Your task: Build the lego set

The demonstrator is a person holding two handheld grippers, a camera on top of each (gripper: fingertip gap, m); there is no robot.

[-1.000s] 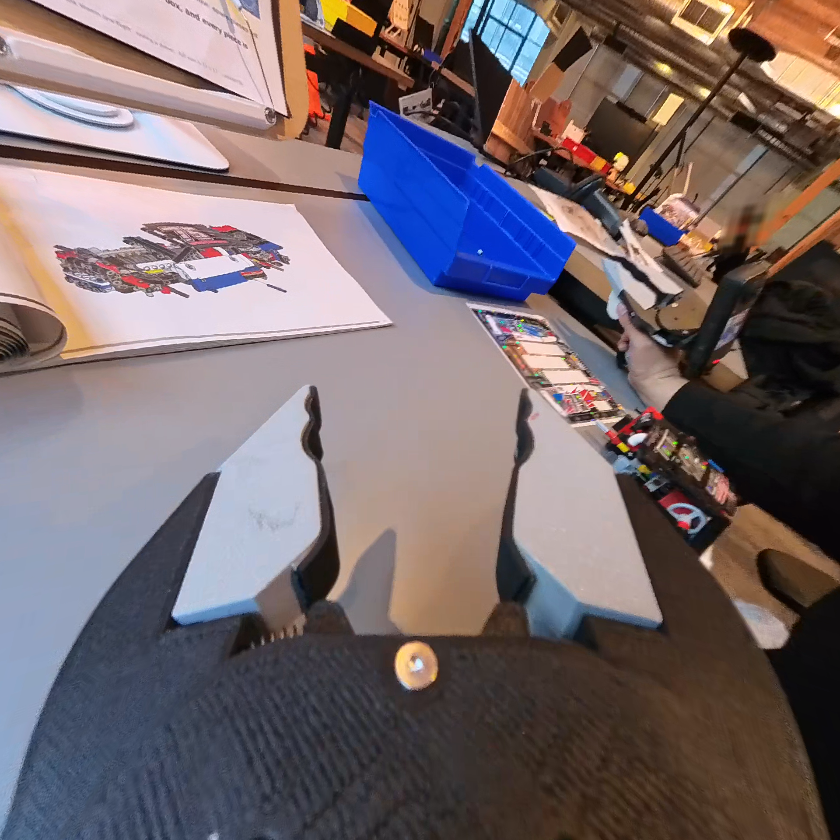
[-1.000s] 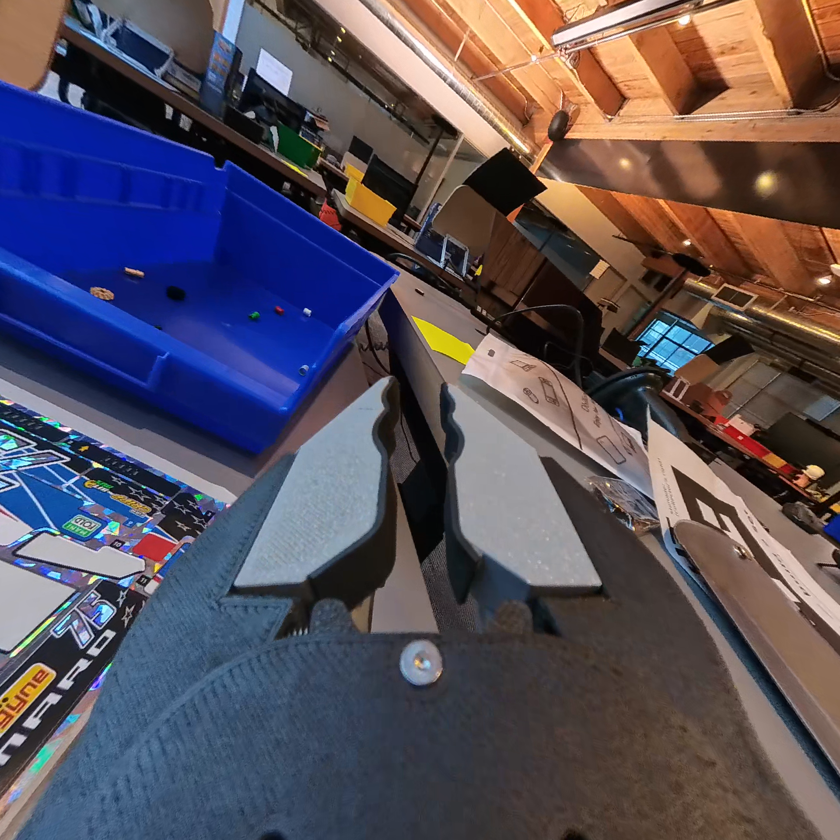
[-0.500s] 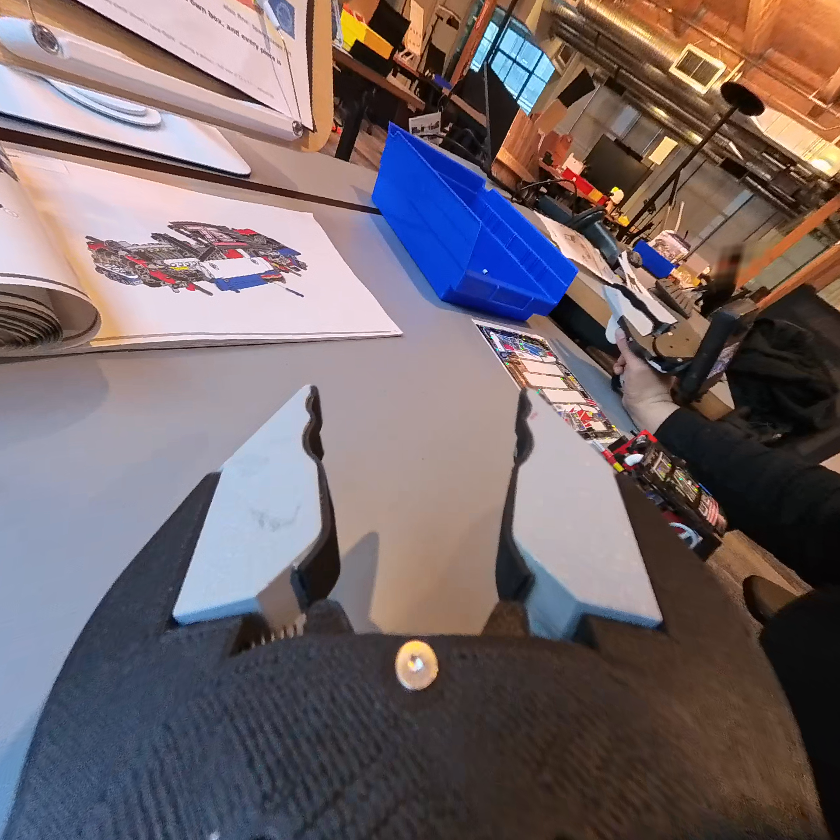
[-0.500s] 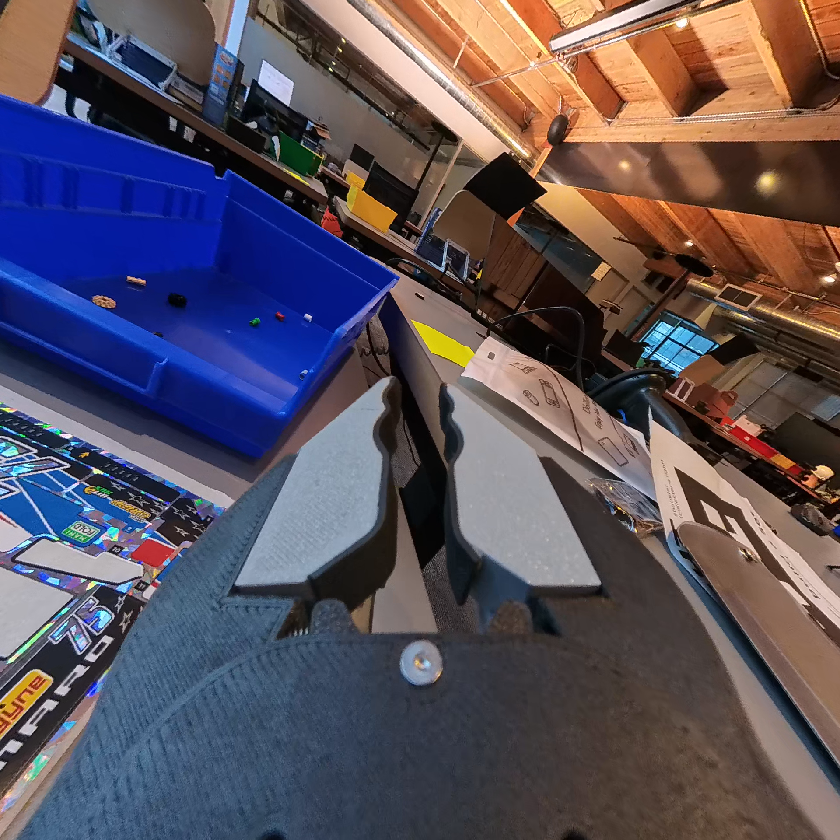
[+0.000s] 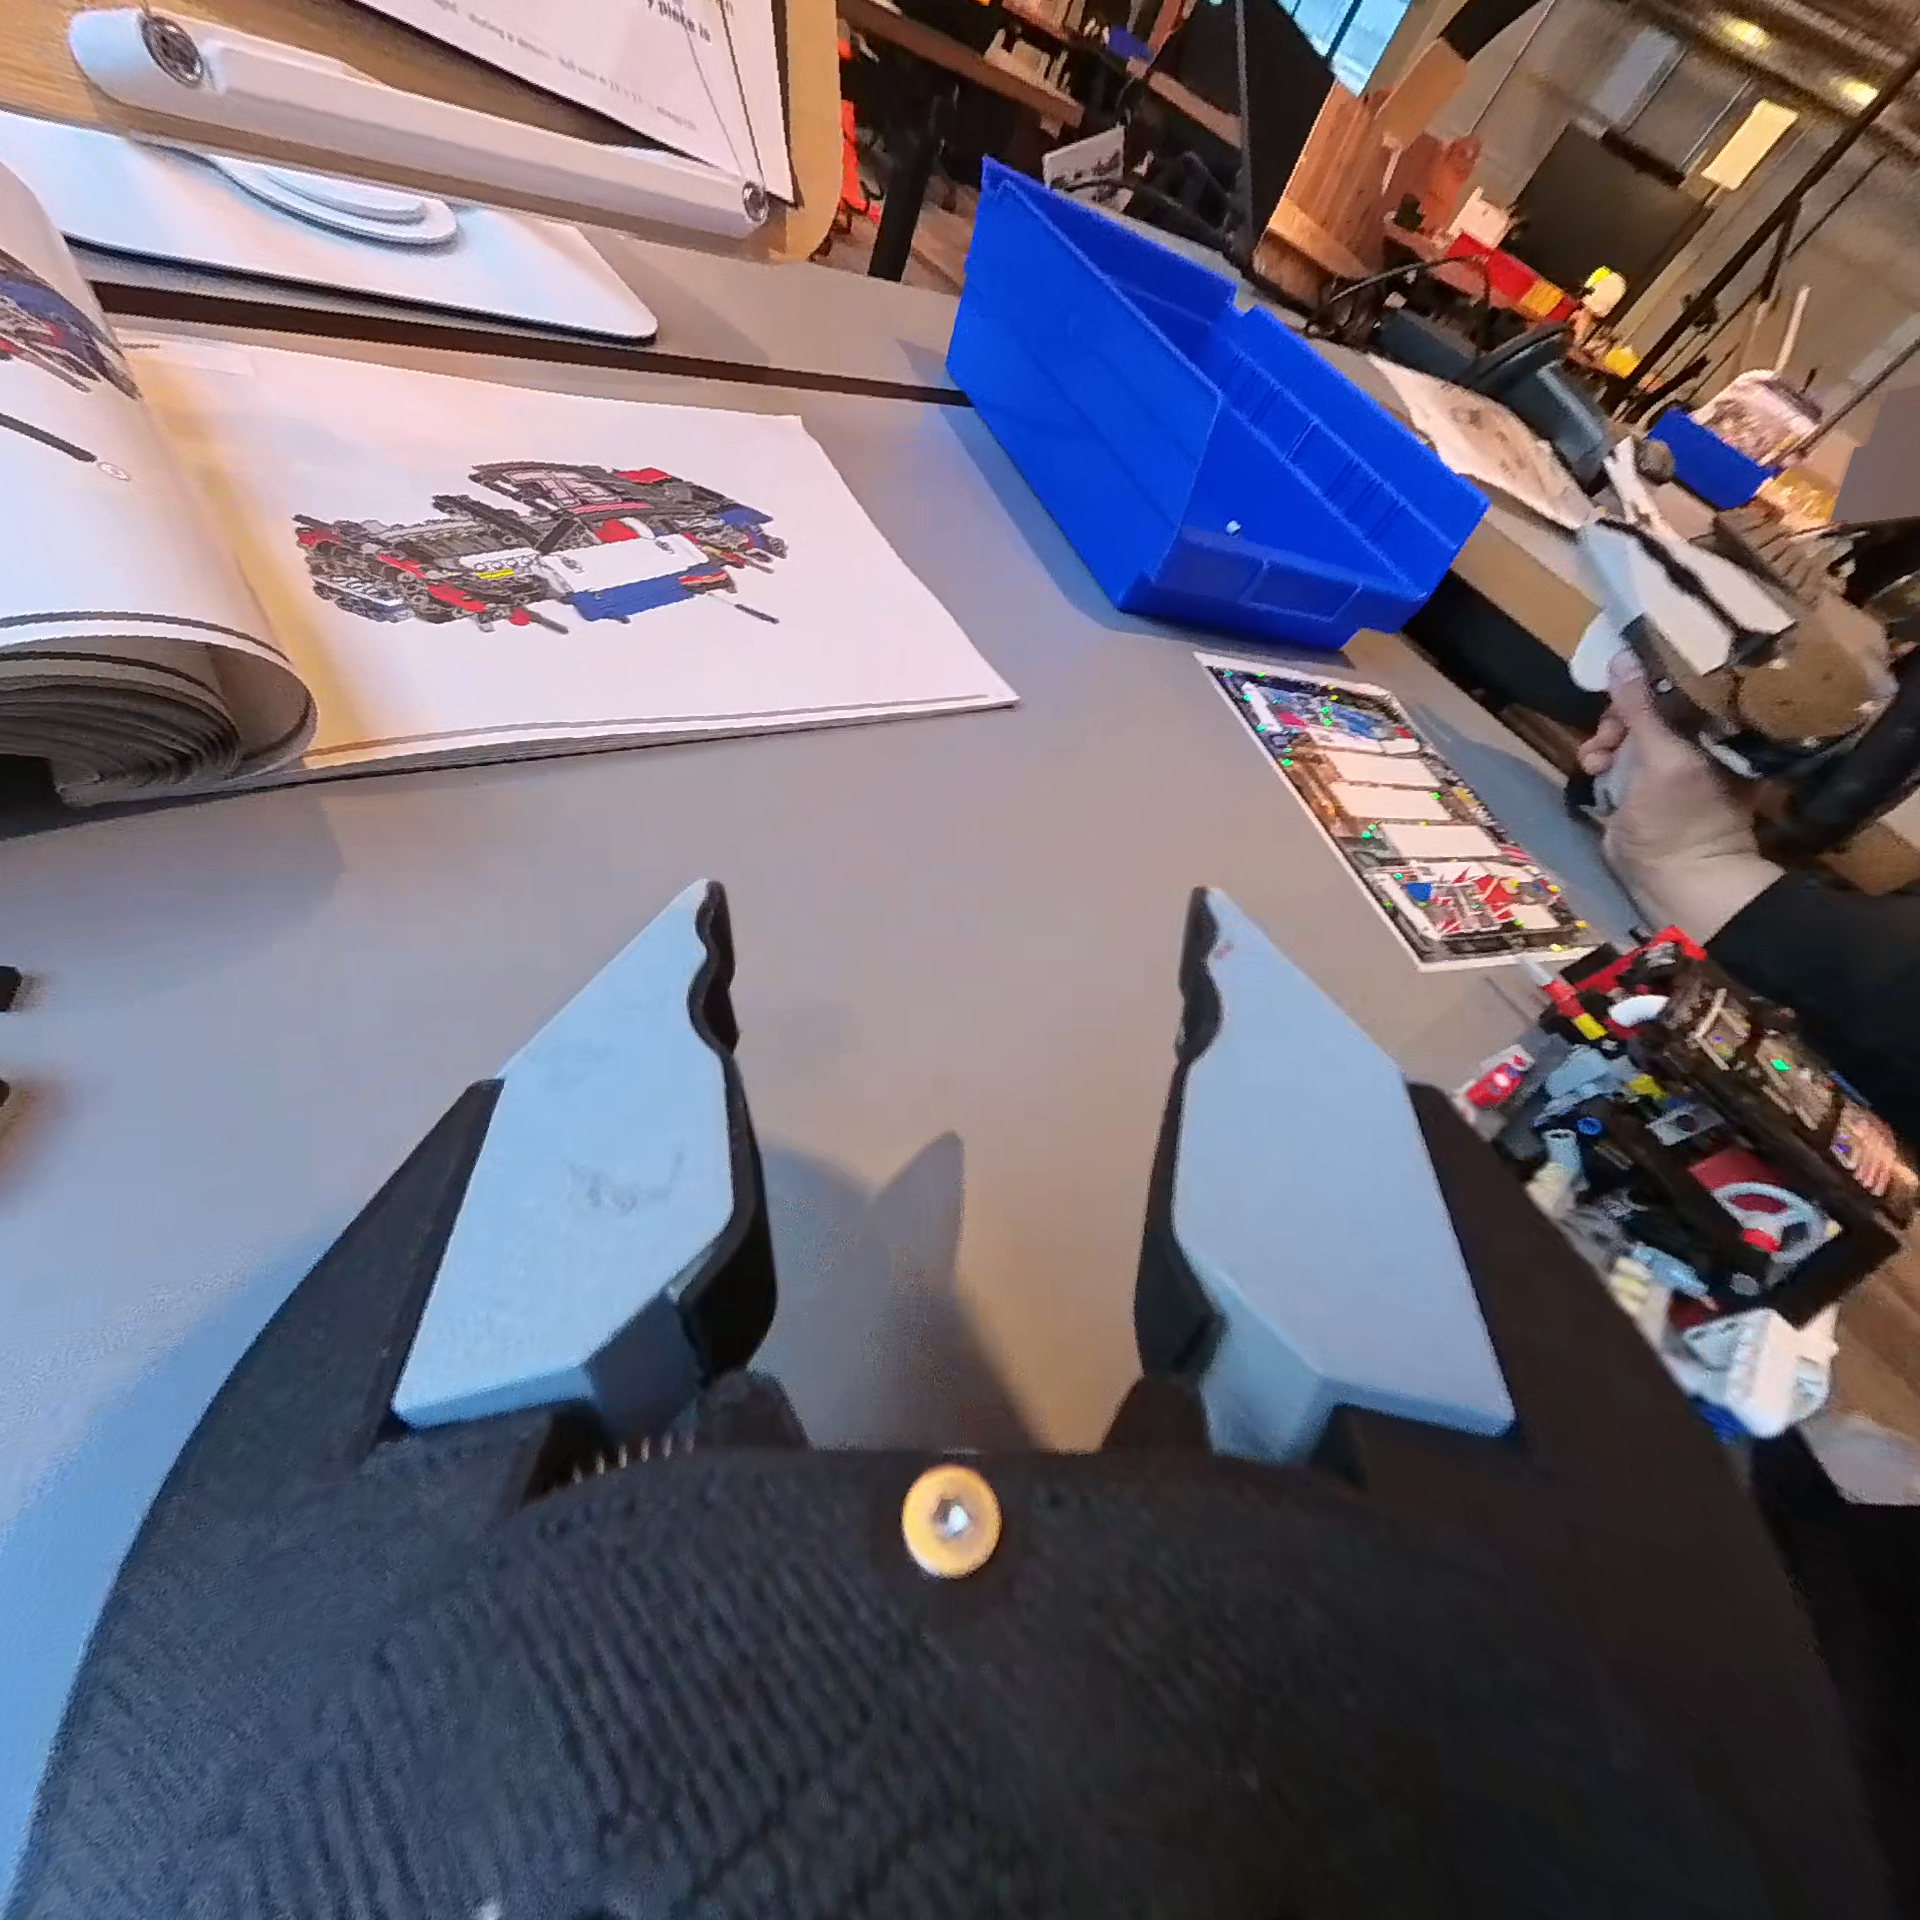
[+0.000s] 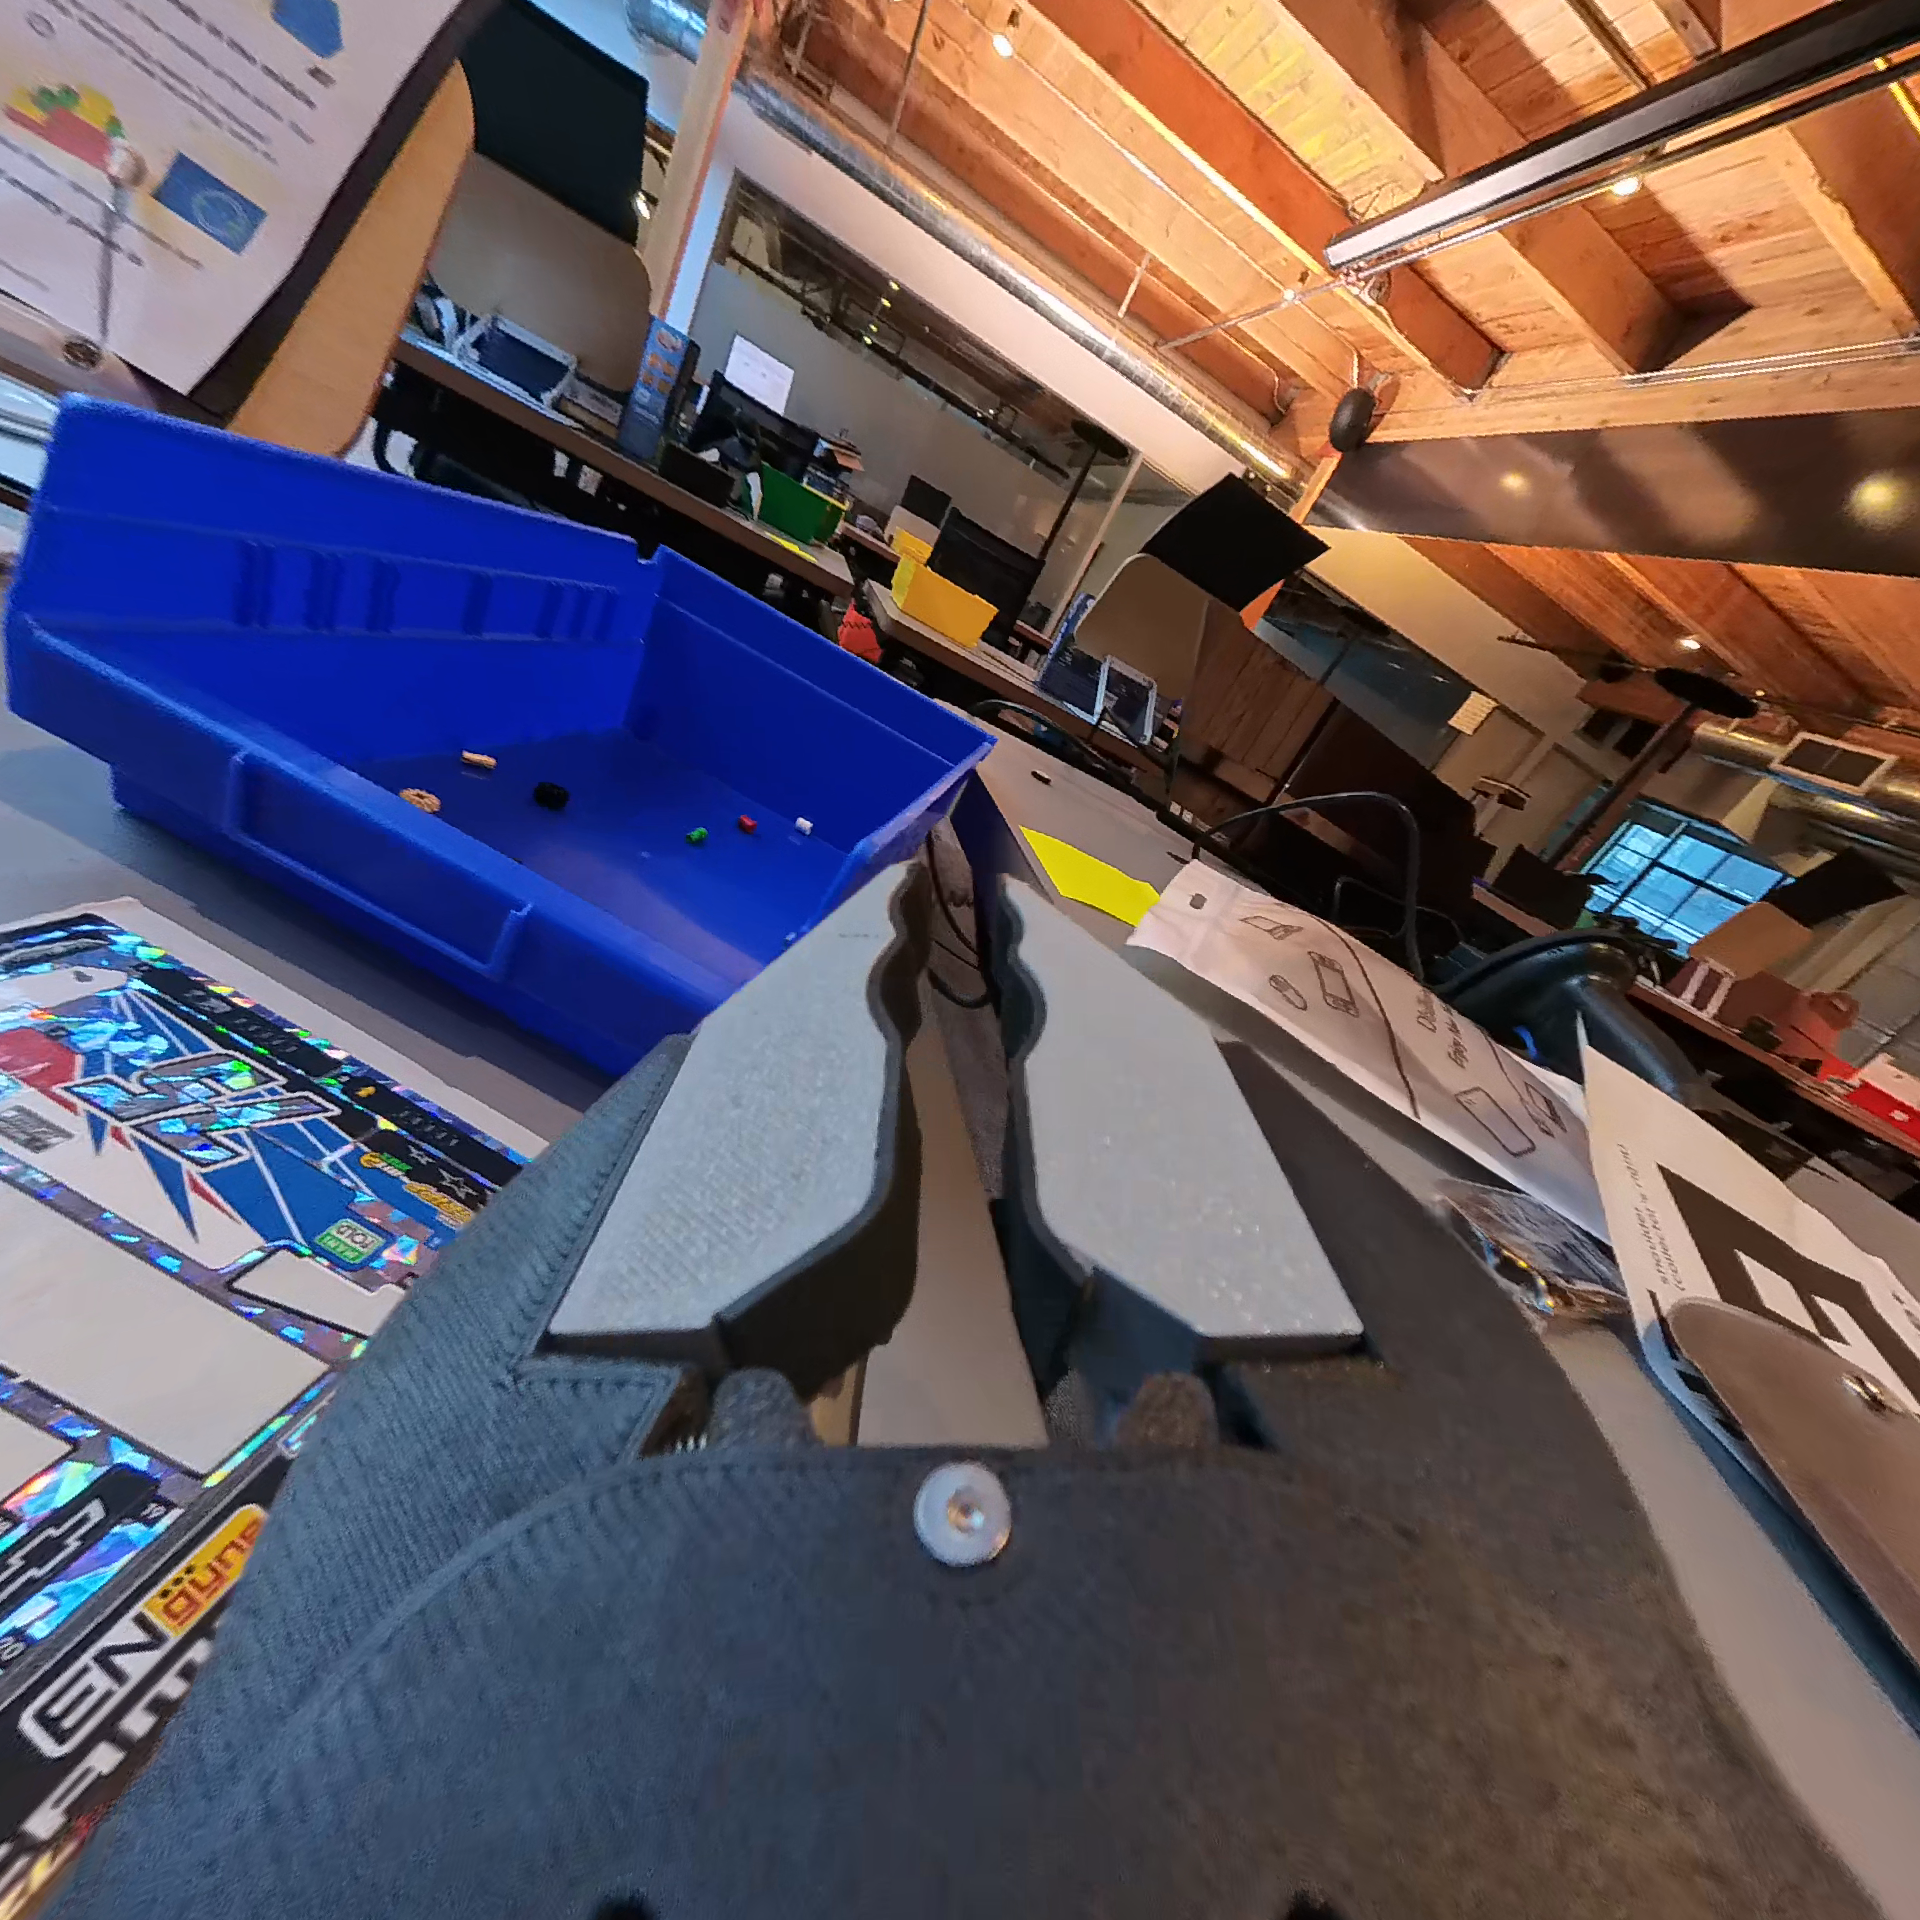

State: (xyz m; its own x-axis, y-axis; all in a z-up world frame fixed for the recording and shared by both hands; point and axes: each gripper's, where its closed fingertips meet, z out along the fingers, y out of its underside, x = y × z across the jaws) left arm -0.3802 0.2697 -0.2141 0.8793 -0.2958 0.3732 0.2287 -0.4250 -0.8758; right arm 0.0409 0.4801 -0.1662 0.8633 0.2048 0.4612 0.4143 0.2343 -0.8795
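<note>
Left gripper (image 5: 956,935): jaws spread wide, empty, hovering over bare grey bench (image 5: 935,790). Right gripper (image 6: 951,914): jaws nearly closed, a narrow gap left, nothing visible between them, aimed past the blue bin (image 6: 436,727).

Outward from the left jaws: open instruction booklet (image 5: 582,561) toward the far left of the bench, showing a dense car chassis. Sticker sheet (image 5: 1392,810) near the right edge, many stickers already peeled off. Partly built lego model (image 5: 1725,1122) at the near right edge, black frame with steering wheel, no body shell visible.

Only a few tiny loose pieces (image 6: 551,795) on the bin floor.

Judged: well into the build, not finished; next part not yet picked.
</note>
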